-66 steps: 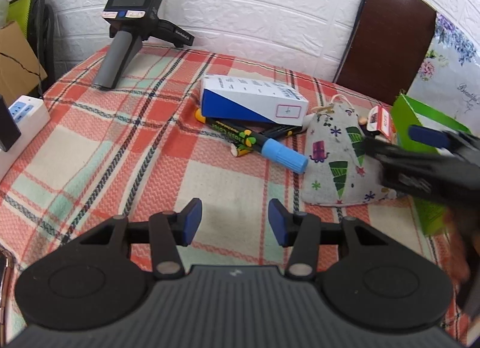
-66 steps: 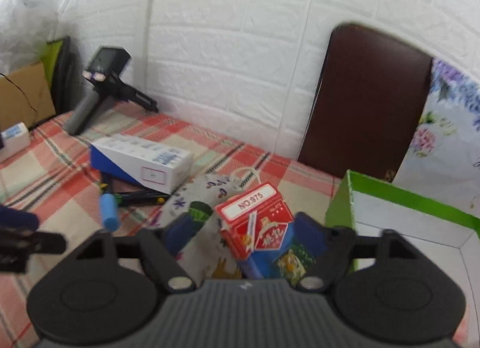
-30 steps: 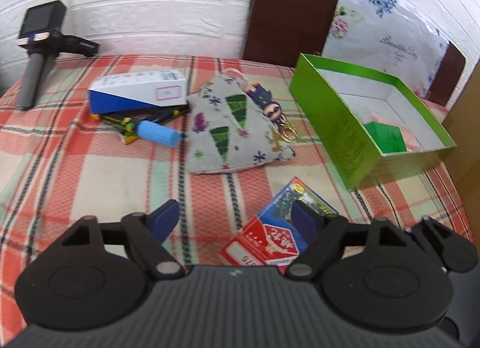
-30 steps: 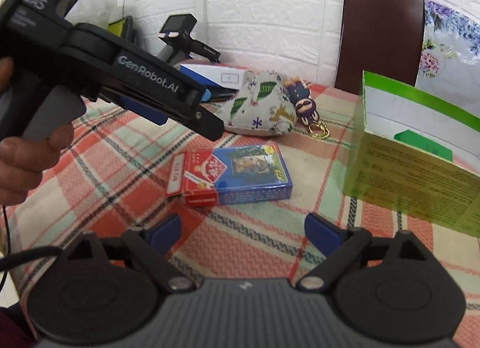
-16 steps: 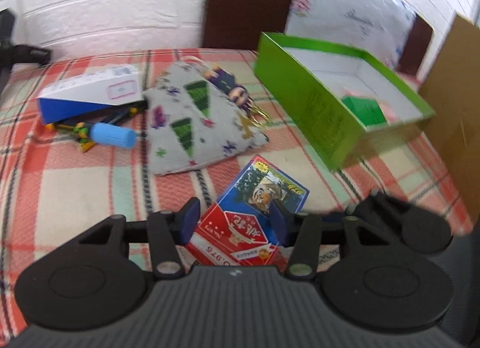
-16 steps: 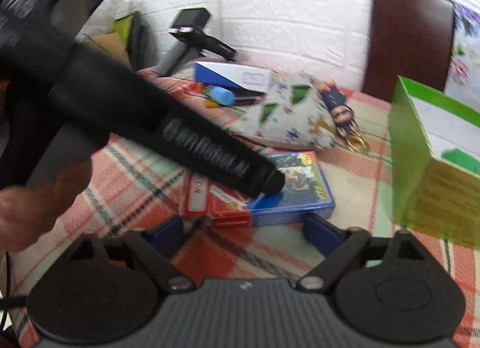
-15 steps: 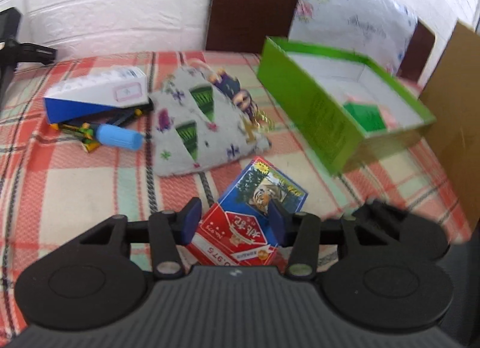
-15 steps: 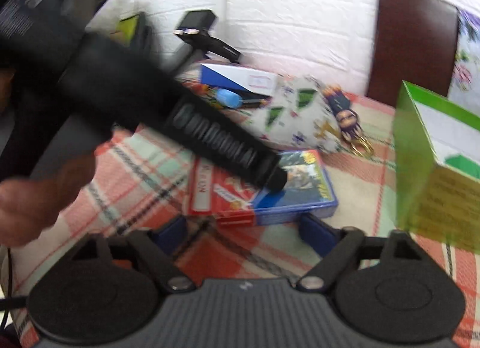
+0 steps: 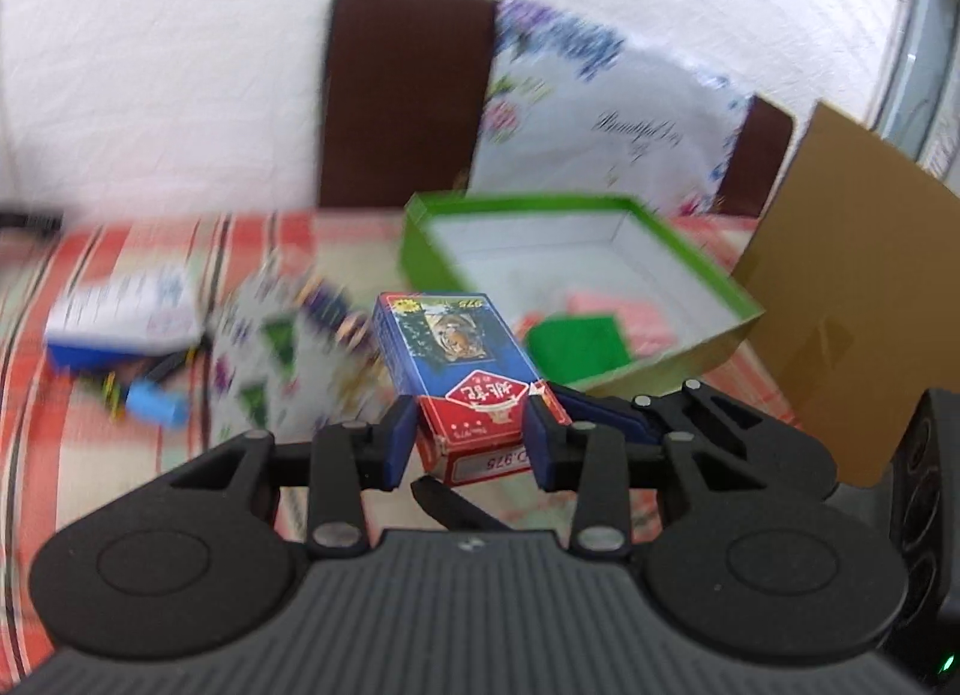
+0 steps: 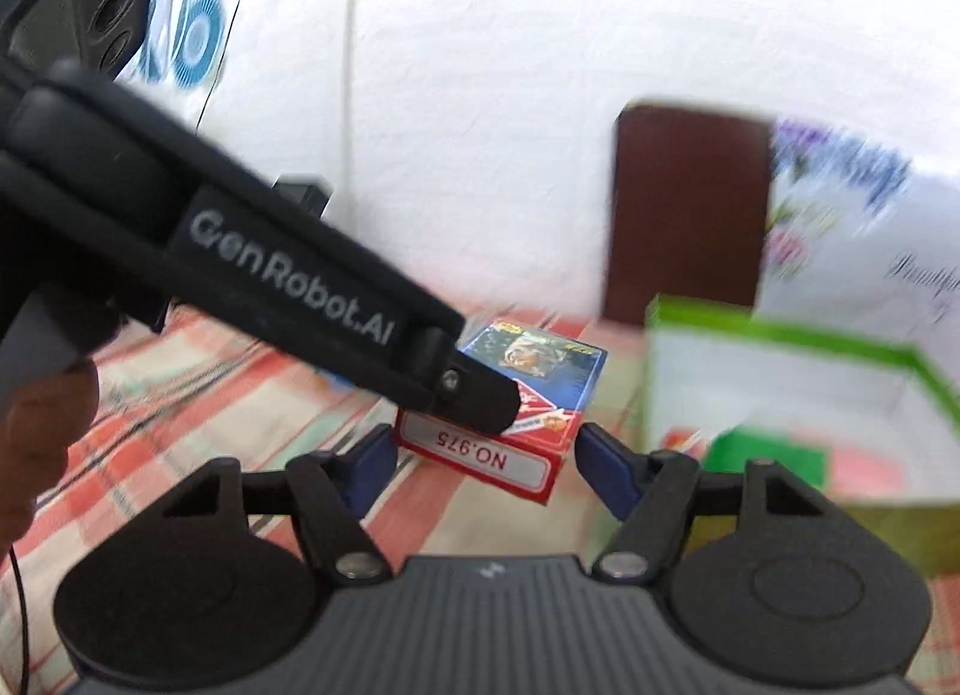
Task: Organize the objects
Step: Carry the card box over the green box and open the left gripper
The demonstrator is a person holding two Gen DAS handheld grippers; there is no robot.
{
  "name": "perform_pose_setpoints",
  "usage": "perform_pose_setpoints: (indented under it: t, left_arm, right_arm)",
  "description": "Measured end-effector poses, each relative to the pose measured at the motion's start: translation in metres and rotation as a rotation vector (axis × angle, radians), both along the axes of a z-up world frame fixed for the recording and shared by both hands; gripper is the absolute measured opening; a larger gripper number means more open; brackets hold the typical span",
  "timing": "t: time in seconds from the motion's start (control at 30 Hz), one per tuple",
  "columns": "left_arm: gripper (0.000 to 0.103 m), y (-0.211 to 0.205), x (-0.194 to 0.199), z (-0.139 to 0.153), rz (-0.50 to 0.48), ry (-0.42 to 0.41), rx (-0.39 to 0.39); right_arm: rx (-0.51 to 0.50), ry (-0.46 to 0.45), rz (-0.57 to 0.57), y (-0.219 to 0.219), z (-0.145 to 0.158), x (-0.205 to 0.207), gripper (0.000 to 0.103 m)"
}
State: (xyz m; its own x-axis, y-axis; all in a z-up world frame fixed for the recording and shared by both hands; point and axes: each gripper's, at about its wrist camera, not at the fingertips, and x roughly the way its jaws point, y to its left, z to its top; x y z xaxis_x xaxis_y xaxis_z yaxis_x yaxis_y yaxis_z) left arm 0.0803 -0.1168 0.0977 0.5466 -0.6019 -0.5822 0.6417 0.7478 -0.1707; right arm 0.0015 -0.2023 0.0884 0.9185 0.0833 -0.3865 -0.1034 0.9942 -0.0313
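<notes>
My left gripper [image 9: 471, 443] is shut on a red and blue card box [image 9: 462, 365] marked NO.975 and holds it above the checked tablecloth, near the open green box [image 9: 690, 269]. In the right wrist view the card box [image 10: 528, 395] hangs in the left gripper's fingers [image 10: 480, 395]. My right gripper [image 10: 486, 467] is open and empty, just below and behind the card box. The green box [image 10: 780, 335] stands to its right.
A cloth pouch with tree prints [image 9: 270, 347], a blue and white carton [image 9: 120, 323] and markers [image 9: 150, 401] lie on the left of the table. A brown cardboard sheet [image 9: 840, 287] stands at the right. A dark chair back [image 9: 408, 95] is behind.
My left gripper closed on the card box and lifted it off the cloth toward the green box. My right gripper stayed open beneath it.
</notes>
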Motion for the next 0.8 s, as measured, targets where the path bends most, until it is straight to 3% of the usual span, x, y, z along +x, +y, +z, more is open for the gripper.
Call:
perform_pose_setpoints:
  t: [0.2,0.53,0.63,0.7,0.73,0.8]
  left_arm:
    - [0.04,-0.066,0.011,0.015,-0.102,-0.068,0.015]
    - [0.04,-0.184,0.035,-0.005,-0.235,-0.065,0.099]
    - [0.043,-0.208,0.043,-0.015,-0.191,-0.089,0.181]
    - [0.046,-0.212,0.05,-0.021,-0.126,-0.102,0.238]
    - [0.054,-0.208,0.052,-0.022,-0.112,-0.091,0.232]
    - [0.055,-0.2,0.052,-0.021,-0.092,-0.079,0.221]
  right_arm:
    - [-0.034,-0.088,-0.139,-0.046,0.012,0.004,0.068]
    - [0.003,-0.05,-0.374,-0.13,-0.008,0.027,0.069]
    - [-0.008,-0.008,-0.435,-0.146,-0.018,0.044,0.083]
    - [0.019,0.004,-0.474,-0.156,-0.022,0.046,0.084]
    - [0.054,0.008,-0.469,-0.16,-0.023,0.043,0.083]
    - [0.088,0.003,-0.464,-0.159,-0.025,0.036,0.083]
